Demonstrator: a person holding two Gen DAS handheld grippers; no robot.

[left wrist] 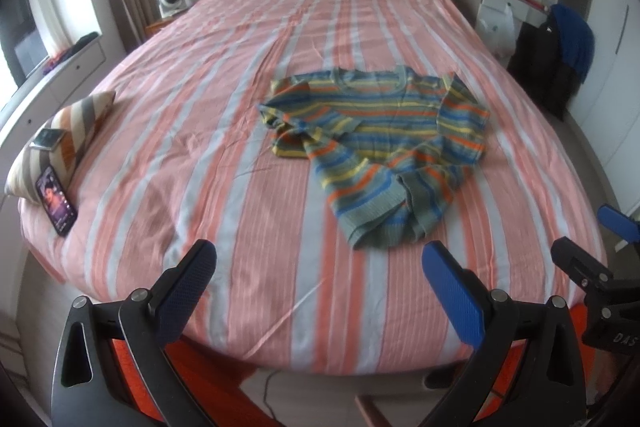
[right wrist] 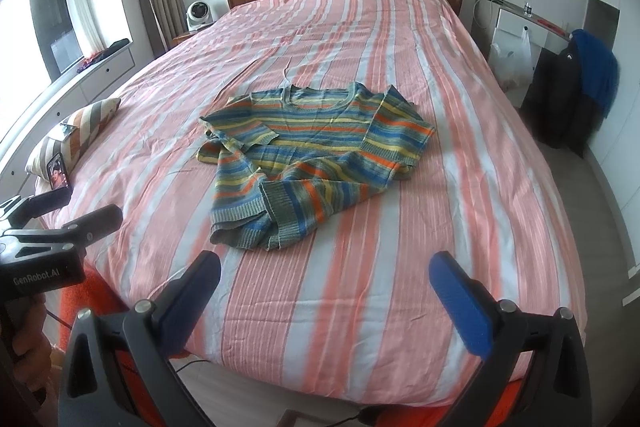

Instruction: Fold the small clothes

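The striped knit sweater (right wrist: 308,151) lay rumpled mid-bed on the pink striped sheet (right wrist: 460,227), one sleeve crossed over its body; it looked soft, light and limp, likely best pinched at the ribbed hem or shoulders; the left gripper (left wrist: 318,265) and right gripper (right wrist: 324,273) both hung spread and empty near the foot; the left gripper's body read "GenRobot.AI".

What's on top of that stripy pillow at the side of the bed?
A small silver, card-like object lies on the brown-and-white striped pillow. A lit phone leans against its front. The object is too blurry to identify.
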